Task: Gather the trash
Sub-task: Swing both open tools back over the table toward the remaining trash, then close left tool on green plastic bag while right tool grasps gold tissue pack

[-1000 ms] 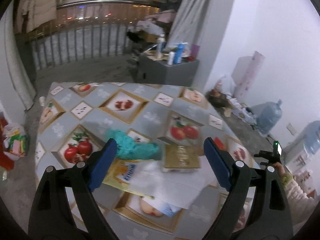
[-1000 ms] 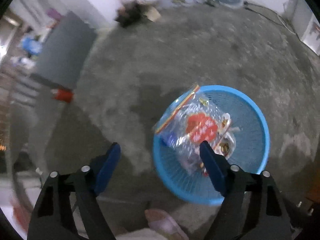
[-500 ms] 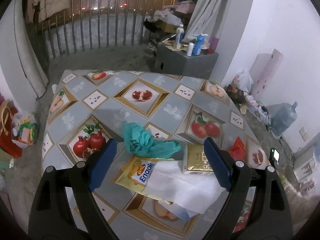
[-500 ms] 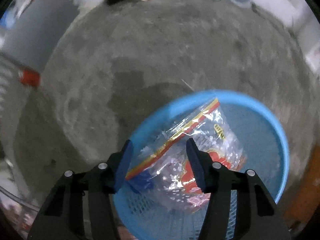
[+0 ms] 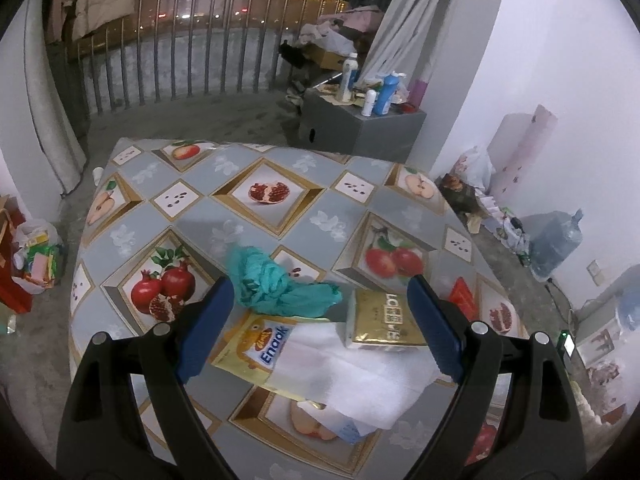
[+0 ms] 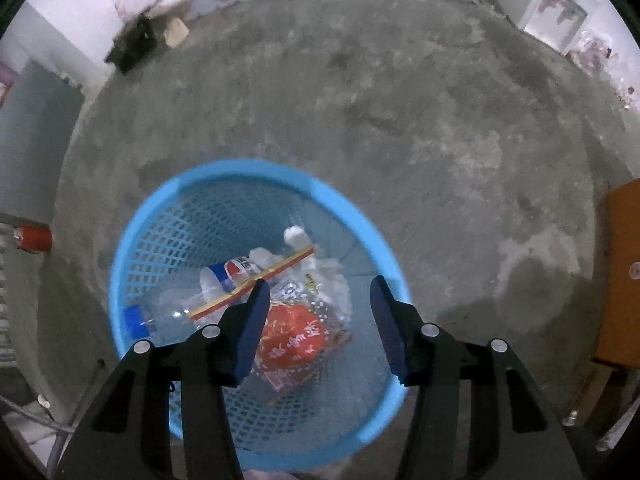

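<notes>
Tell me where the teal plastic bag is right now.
In the left wrist view, the teal plastic bag lies on the table, touching the yellow snack packet, left of the gold pack.

Under the left gripper [image 5: 320, 322] stands the table [image 5: 256, 168], its litter bunched at the near edge. A crumpled plastic bag [image 5: 280, 284] lies just ahead of the fingers; a snack wrapper [image 5: 256, 342] sits nearer, half under a tissue sheet [image 5: 344, 376], and a foil packet [image 5: 380, 316] rests on that sheet by the right finger. Beyond the table's far end stands a cabinet [image 5: 360, 130] with bottles on top. The right gripper [image 6: 316, 304] points down into a waste basket [image 6: 168, 216] on the floor [image 6: 400, 120]; inside lie a clear zip bag [image 6: 304, 320] and, behind it, a plastic bottle [image 6: 236, 272]
</notes>
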The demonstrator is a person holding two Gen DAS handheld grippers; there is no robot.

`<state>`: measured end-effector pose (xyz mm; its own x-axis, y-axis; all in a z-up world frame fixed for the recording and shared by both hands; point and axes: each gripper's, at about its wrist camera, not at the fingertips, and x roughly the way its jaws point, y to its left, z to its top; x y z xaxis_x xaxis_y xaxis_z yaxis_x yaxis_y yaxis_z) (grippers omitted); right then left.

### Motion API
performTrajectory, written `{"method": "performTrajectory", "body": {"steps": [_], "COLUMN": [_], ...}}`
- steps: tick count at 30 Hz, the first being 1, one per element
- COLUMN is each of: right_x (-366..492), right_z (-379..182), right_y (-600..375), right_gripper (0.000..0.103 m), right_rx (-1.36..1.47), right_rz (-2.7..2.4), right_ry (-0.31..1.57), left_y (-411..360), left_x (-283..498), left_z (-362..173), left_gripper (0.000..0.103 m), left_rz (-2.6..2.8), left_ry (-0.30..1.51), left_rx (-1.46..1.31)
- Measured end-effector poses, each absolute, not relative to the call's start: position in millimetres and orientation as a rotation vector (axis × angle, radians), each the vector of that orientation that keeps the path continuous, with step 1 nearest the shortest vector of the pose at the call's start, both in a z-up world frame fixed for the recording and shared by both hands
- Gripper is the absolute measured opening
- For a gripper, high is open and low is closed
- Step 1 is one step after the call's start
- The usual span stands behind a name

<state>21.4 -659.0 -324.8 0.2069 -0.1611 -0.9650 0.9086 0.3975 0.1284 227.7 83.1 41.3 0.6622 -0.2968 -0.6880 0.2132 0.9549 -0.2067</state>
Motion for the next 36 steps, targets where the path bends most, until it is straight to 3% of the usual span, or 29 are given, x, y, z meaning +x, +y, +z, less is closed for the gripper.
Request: {"method": "performTrajectory", "body": {"steps": [4,8,11,22,36], "right_x": [6,-10,-17,-3,75], "right_z": [-270,-198,-153,-38,-23], "right_y": [-636,-594,-557,-408,-246], "right_gripper": [0.054,0.077,0.085,0.085,0.085], "right_rx": [0.855,0.814,0.781,0.576,0.477], "right_rz": [-0.801,-0.670,-0.567,-0.181,0.186], "right_ry": [0.992,0.873,0.851,0.772,0.756], "left_y": [84,88,91,107,114], "left_x": [216,201,189,164,147], "left_z": [48,56,58,38,22], "left_gripper": [0.084,0.084,0.084,0.084,0.084], "left_rz": [-0.300,-0.312,-0.331,-0.376,-0.426], "left_ry": [0.765,0.734,0.718,0.714,0.640], "left_rx": [-0.121,-0.140,-0.149,-0.210,-0.042]}}
